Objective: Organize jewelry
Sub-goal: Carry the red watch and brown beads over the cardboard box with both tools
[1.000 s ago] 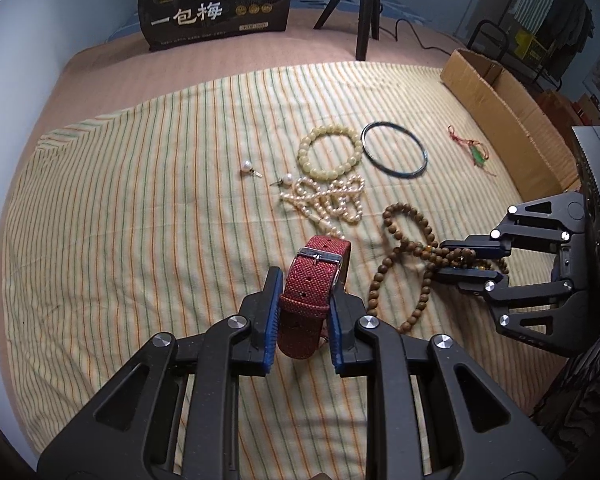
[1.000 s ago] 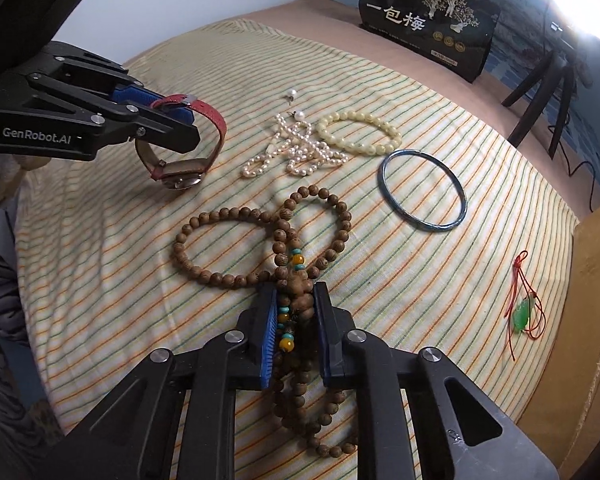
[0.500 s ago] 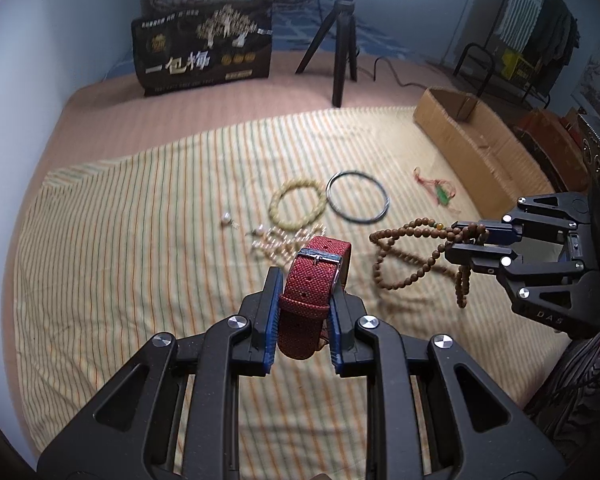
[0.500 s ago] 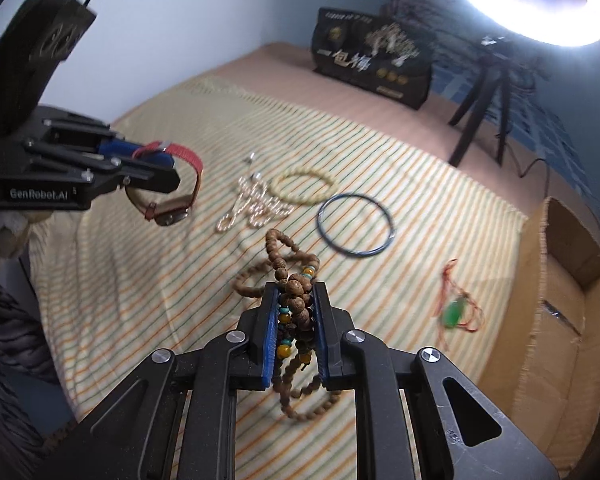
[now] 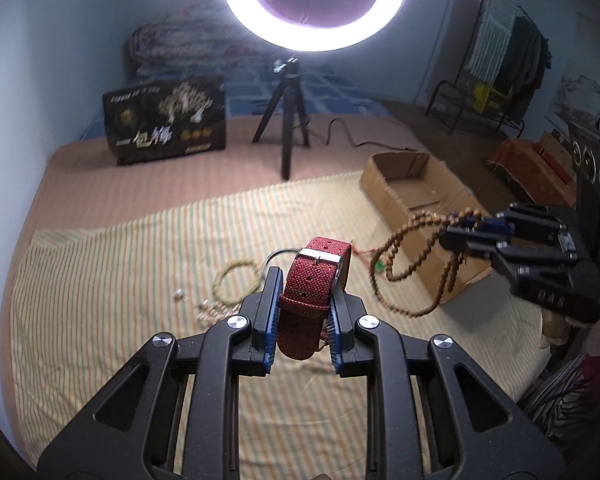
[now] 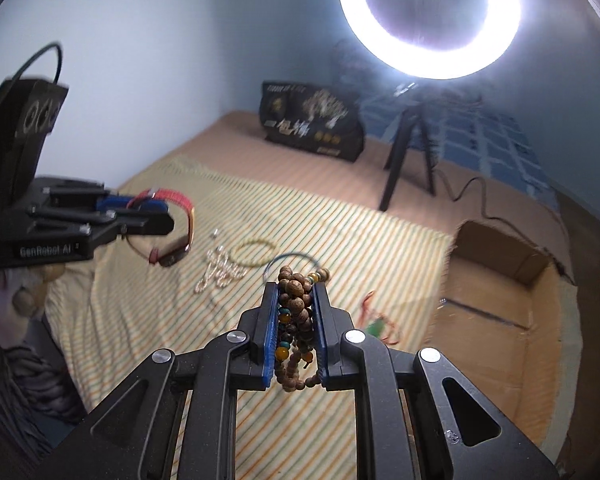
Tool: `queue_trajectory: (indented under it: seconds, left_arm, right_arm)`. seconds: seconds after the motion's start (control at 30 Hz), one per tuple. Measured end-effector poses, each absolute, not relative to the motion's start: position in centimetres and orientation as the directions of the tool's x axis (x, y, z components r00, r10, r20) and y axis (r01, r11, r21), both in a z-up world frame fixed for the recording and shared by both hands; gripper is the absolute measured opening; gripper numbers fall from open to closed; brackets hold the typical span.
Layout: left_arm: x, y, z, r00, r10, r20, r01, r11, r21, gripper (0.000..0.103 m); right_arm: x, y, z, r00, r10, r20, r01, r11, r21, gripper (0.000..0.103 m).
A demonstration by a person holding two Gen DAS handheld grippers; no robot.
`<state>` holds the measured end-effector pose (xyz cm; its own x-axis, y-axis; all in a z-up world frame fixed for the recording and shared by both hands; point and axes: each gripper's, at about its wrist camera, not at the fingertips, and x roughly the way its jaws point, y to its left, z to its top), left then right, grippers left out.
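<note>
My left gripper (image 5: 305, 280) is shut on a red fabric-strap watch (image 5: 314, 280) and holds it high above the striped cloth (image 5: 120, 280); it also shows in the right wrist view (image 6: 168, 236). My right gripper (image 6: 296, 292) is shut on a brown wooden bead necklace (image 6: 296, 300), whose loops hang in the air in the left wrist view (image 5: 412, 264), close to the open cardboard box (image 5: 416, 196). On the cloth lie a pale bead bracelet (image 6: 256, 254), a pearl strand (image 6: 220, 270), a dark bangle (image 6: 290, 262), pearl earrings (image 6: 215, 234) and a red cord with a green pendant (image 6: 374, 326).
A ring light on a tripod (image 5: 288, 136) stands at the back of the bed. A black printed bag (image 5: 166, 128) stands at the back left. The cardboard box (image 6: 504, 292) sits at the cloth's right edge. A clothes rack (image 5: 504, 60) is far right.
Both grippers have risen well above the cloth, carrying the watch and the bead necklace. The necklace has left the cloth entirely and now hangs nearer the cardboard box.
</note>
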<state>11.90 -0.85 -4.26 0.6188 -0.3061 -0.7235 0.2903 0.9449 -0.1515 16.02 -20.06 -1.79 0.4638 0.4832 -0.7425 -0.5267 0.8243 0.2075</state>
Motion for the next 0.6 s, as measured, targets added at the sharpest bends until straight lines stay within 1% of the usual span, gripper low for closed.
queue_trajectory:
  seconds: [0.2,0.37,0.6]
  left_arm:
    - [12.0,-3.2,-2.9,0.629,-0.34,-0.699,0.321,0.933,-0.165,0.019]
    - [12.3,-5.4,-2.4,0.633,-0.358,-0.686,0.347,0.924,-0.162,0.019]
    - [13.1,-9.4,-1.9,0.628,-0.389,-0.674,0.391,0.907,-0.16,0.019]
  right_arm:
    - [17.2,-23.3,0.4,0.535,0.474,-0.7,-0.464,0.857,0.226,0.014]
    - [17.9,-26.1,1.7,0.595,0.436,-0.675,-0.405,0.888,0.216,0.014]
    - [19.5,-29.5,2.0,0.639,0.376,-0.672,-0.322,0.923,0.21,0.014]
